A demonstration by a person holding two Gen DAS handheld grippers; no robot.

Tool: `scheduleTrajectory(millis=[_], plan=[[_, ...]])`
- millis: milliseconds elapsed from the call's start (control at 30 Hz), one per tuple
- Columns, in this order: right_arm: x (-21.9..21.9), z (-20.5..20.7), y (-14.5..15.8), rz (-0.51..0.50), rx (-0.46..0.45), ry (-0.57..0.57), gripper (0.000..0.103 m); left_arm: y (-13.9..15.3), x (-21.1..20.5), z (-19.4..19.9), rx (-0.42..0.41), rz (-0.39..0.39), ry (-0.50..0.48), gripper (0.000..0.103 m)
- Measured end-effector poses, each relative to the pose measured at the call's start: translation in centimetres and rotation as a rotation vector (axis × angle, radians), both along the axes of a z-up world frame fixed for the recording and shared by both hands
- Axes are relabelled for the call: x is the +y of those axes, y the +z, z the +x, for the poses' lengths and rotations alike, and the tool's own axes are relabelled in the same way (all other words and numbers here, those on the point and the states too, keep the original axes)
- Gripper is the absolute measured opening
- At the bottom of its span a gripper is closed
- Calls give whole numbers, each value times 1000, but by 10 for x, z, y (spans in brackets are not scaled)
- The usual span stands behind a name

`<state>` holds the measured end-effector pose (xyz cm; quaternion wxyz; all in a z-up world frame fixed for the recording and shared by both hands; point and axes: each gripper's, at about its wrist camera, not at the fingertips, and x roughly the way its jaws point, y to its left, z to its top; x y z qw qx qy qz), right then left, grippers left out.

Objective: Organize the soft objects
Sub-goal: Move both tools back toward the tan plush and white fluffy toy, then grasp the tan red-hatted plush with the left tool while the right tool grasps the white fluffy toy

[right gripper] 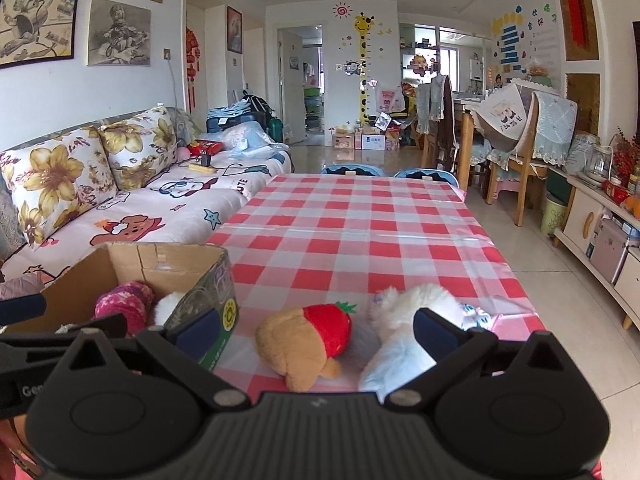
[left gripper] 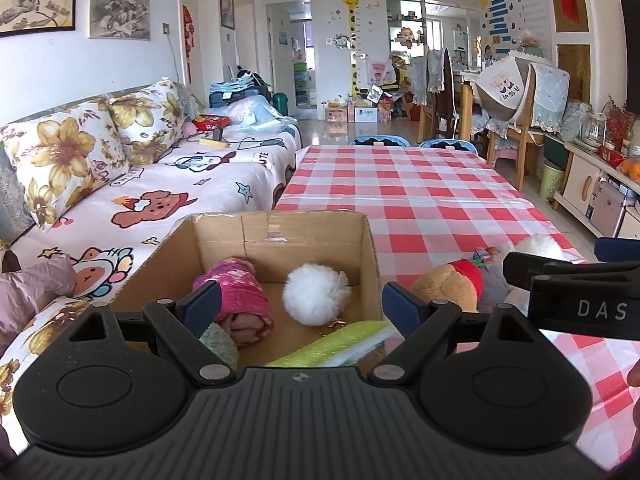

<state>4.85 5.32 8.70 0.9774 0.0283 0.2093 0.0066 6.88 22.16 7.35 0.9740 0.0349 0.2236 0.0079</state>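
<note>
Cardboard box (left gripper: pixel 276 232): held pink roll (left gripper: pixel 240 300), white pompom (left gripper: pixel 316 294). On counter (right gripper: pixel 360 220): bear plush (right gripper: pixel 304 340), white plush (right gripper: pixel 404 320) remained. Left tool (left gripper: pixel 301 302), right tool (right gripper: pixel 316 330): both spread, empty.

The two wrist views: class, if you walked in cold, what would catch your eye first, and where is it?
First, the red-and-white checked tablecloth filling the middle. On it, near the right gripper, lies a tan plush toy with a red strawberry cap beside a white fluffy toy. To their left, the open cardboard box under the left gripper holds a white pompom and a rolled pink cloth.
</note>
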Motion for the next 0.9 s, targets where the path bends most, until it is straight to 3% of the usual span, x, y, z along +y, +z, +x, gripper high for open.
scheduleTrajectory(millis=[900], plan=[[-55,-5,-8,37,5,-98,102,-6,-6,9,0,26,-84,103]])
